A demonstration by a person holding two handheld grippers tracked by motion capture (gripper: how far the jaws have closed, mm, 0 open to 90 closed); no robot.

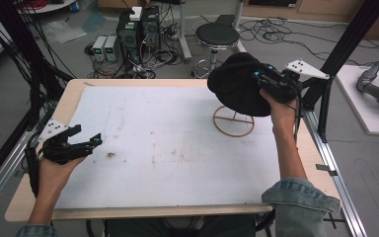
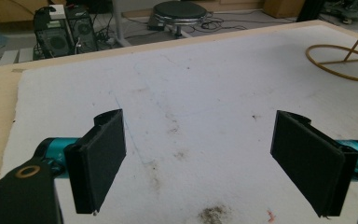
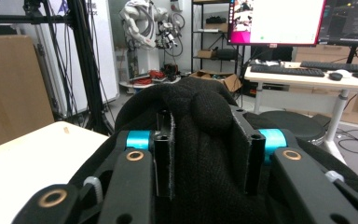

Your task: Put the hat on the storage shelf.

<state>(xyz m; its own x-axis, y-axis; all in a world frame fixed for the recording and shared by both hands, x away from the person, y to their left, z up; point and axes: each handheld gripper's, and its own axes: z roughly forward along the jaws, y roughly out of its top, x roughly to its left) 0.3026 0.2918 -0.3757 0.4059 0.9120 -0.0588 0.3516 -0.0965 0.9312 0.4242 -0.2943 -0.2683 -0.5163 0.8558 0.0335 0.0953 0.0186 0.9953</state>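
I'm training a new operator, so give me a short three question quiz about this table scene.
1. True or false: the left gripper has its jaws spread wide with nothing between them.
2. What does the right gripper pinch?
3. The wooden stand has which base: A ring, B square block, C tripod?

Key: 1 true. 2 A fold of the black knitted hat. 3 A.
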